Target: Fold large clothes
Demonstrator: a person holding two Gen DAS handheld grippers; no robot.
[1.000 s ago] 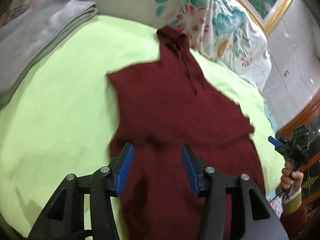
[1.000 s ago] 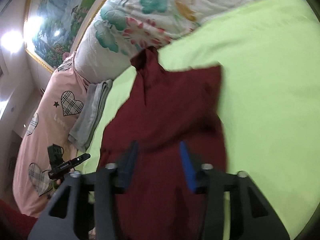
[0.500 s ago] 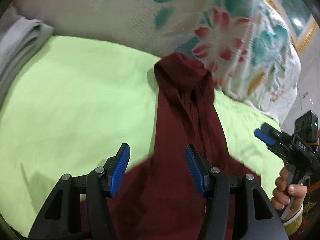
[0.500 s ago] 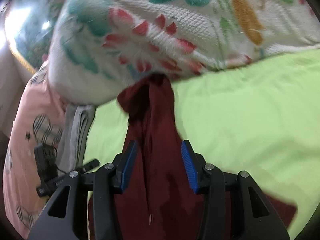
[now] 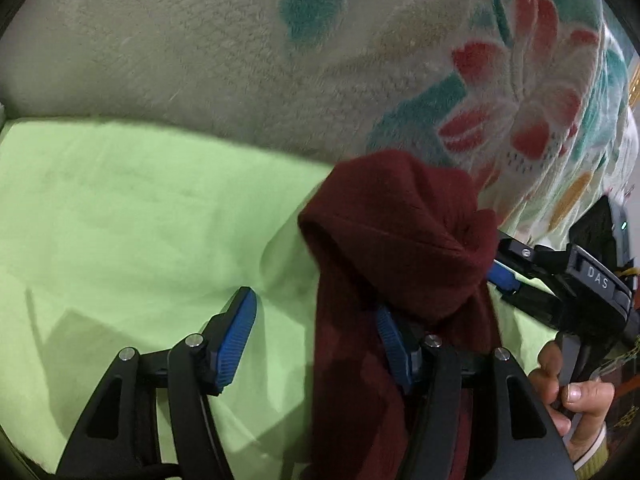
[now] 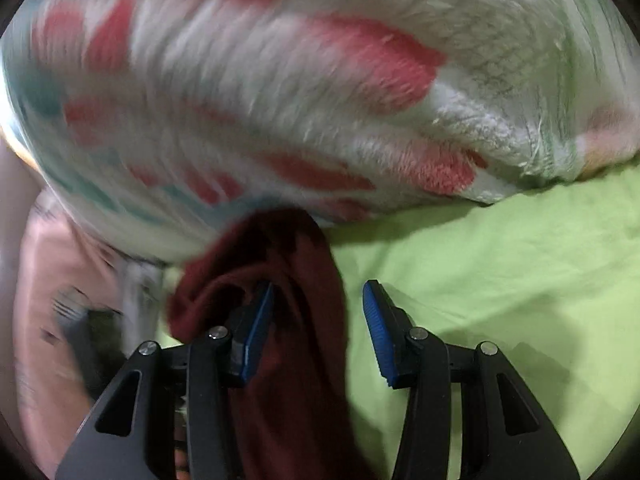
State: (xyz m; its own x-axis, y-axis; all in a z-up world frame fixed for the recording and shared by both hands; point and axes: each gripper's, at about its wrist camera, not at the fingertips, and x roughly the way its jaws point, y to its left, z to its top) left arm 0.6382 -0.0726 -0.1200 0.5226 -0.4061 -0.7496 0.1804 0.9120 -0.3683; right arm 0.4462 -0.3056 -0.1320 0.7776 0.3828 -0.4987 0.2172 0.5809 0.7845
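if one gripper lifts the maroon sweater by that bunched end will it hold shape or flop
Likely flop: the sweater already droops in soft folds over the left gripper finger. Its knit looks grippy, so it probably won't slip. It would probably drag on the green sheet rather than slide.

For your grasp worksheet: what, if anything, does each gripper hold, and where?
Neither holds anything: the left gripper and right gripper are open beside the maroon garment's bunched end.

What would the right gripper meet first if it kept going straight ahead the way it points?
Probably the maroon garment, whose bunched end already lies between the open jaws of the right gripper. Just past it rises the floral blanket, though blur makes depth uncertain.
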